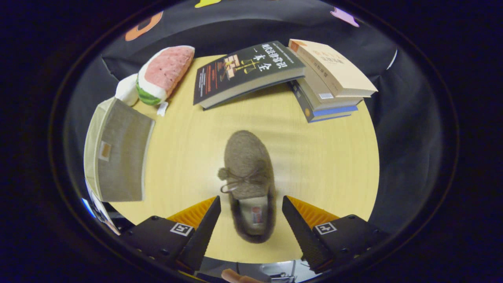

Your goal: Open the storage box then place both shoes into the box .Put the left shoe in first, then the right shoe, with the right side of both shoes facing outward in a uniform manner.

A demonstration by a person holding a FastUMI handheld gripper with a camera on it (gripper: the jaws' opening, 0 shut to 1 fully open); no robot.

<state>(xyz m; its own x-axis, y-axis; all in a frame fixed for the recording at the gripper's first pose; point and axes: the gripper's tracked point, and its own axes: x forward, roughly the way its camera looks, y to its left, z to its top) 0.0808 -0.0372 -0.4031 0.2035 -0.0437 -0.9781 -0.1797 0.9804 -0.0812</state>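
A fuzzy brown-grey shoe (248, 173) with a pom-pom lace bow lies on the yellow table (326, 157), toe pointing away from me. Its heel end and open lining sit between my fingers. My gripper (251, 204) is open, one finger on each side of the heel, and neither finger touches the shoe. To the left, beyond the left finger, stands the beige fabric storage box (118, 153) with its flat grey lid panel facing up.
A watermelon-slice plush toy (165, 74) lies behind the box. A black book (245, 70) leans on a stack of books (330, 78) at the table's far right. Bare table surface stretches right of the shoe.
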